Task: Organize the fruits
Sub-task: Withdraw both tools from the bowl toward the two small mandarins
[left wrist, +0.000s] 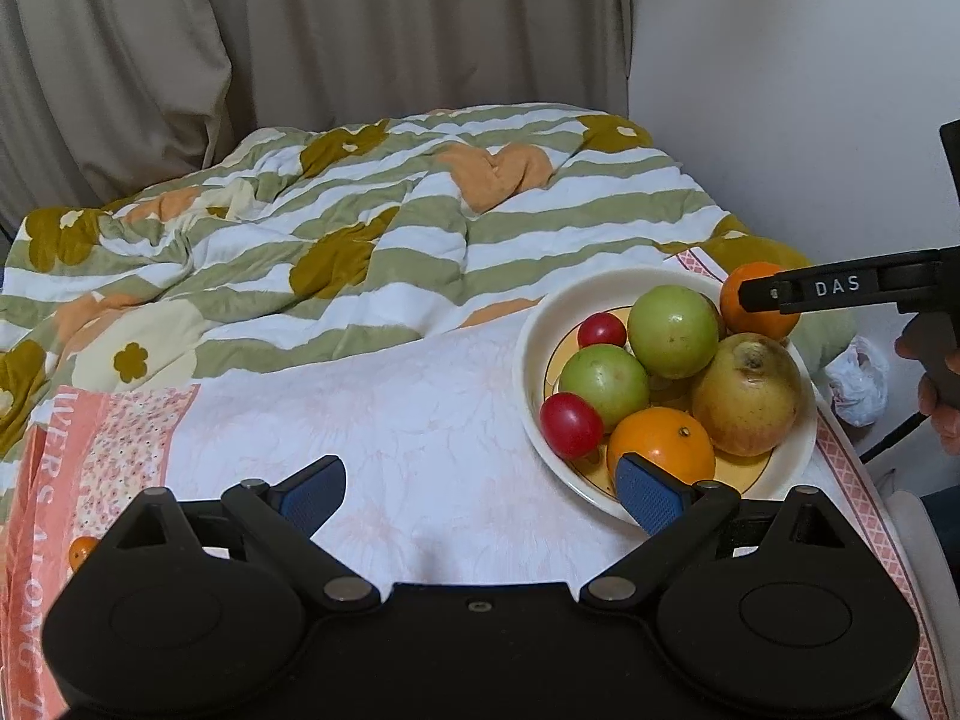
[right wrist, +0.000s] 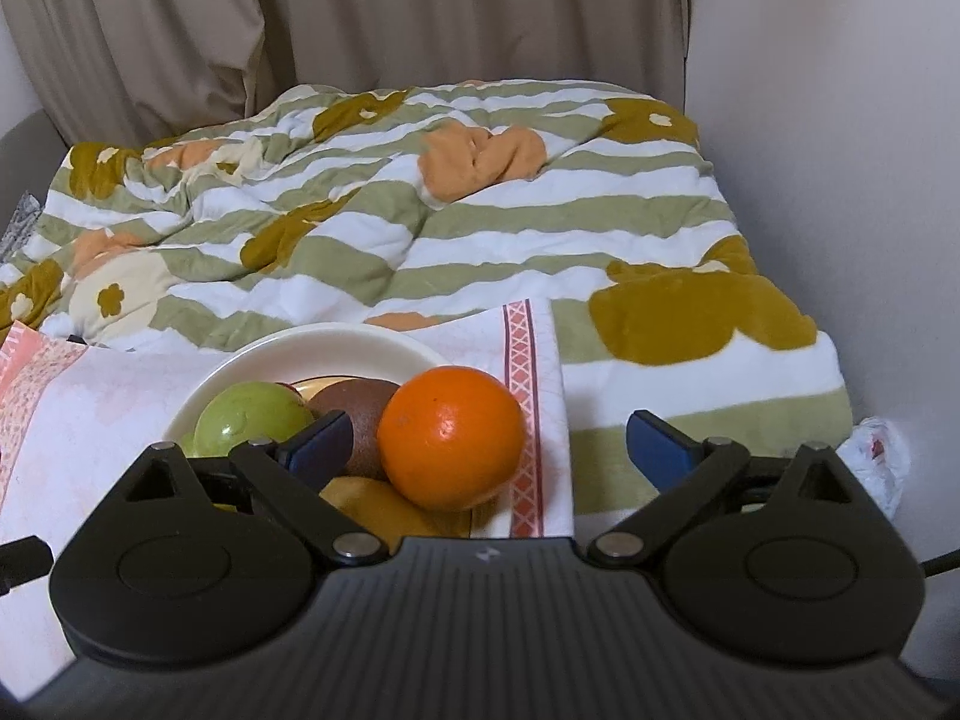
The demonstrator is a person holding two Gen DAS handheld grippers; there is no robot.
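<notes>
A cream plate (left wrist: 540, 420) on a pink-white cloth holds two green apples (left wrist: 672, 330), two red cherry tomatoes (left wrist: 570, 425), an orange (left wrist: 663, 450) and a yellow-brown apple (left wrist: 747, 399). A second orange (left wrist: 750, 312) sits at the plate's far right rim. My left gripper (left wrist: 480, 495) is open and empty, low over the cloth at the plate's near left. My right gripper (right wrist: 489, 444) is open; that orange (right wrist: 453, 435) lies between its fingers, beside the left one and untouched by the right one. The plate (right wrist: 336, 345) and a green apple (right wrist: 252, 420) show there too.
A rumpled green-striped flowered quilt (left wrist: 360, 228) covers the bed behind the plate. Curtains and a white wall stand at the back. A small orange fruit (left wrist: 81, 549) lies at the cloth's left edge. A crumpled white plastic bag (left wrist: 858, 384) lies to the right.
</notes>
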